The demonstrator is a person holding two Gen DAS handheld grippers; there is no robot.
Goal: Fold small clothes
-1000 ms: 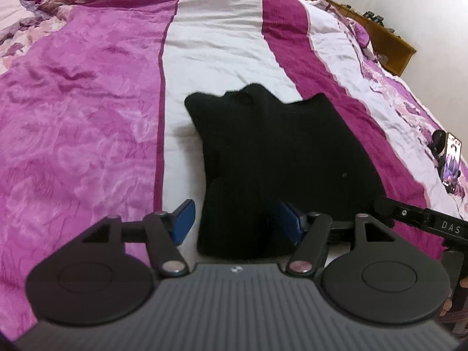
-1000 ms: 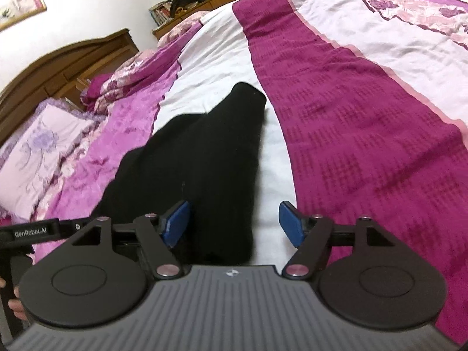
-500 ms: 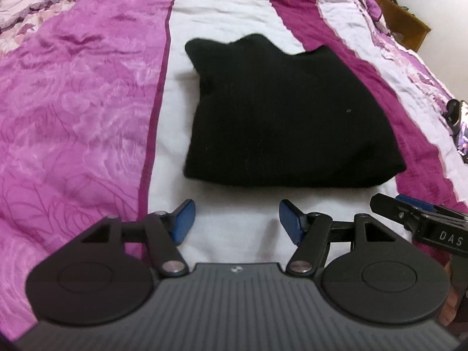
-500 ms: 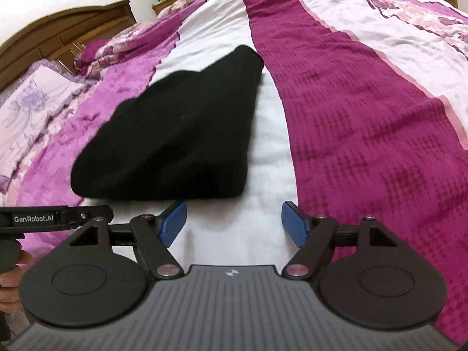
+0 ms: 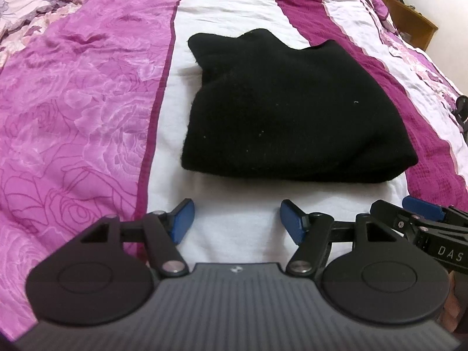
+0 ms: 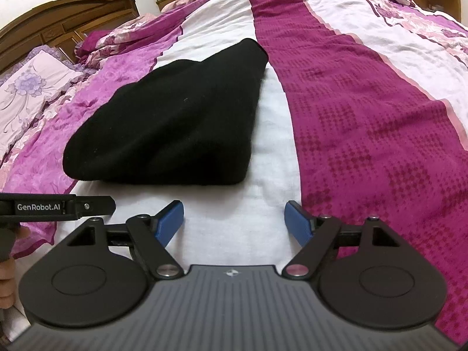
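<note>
1. The black garment (image 5: 286,111) lies folded into a thick, rounded bundle on the white stripe of the bedspread (image 5: 87,102); its right edge runs onto the adjoining magenta stripe; nothing touches it.
2. Handling, as I judge it: a soft, fuzzy knit; light; limp, not stiff; not slippery and not fragile; the layers would likely slide apart if I lifted it by one ply only.
3. Where I would take hold: the near edge (image 6: 163,177) is a plump rounded fold; I would pinch through all the layers there, one gripper near each near corner; the far end shows two uneven peaks and looks a poorer purchase.
4. Left gripper (image 5: 237,219): blue pads spread wide apart; nothing between them; it hovers over bare white cloth just short of the garment's near edge.
5. Right gripper (image 6: 234,222): pads likewise spread, holding nothing; it sits near the garment's near right corner, apart from it; each gripper shows at the edge of the other's view, so the two stand side by side.
6. Progress, in my estimate: the piece looks folded already; what remains is at most a tidy-up or a move aside.
7. Surroundings: a pillow (image 6: 26,87) and wooden headboard (image 6: 58,20) lie well beyond the garment; part of a hand (image 6: 7,278) shows at the left edge of the right wrist view.
</note>
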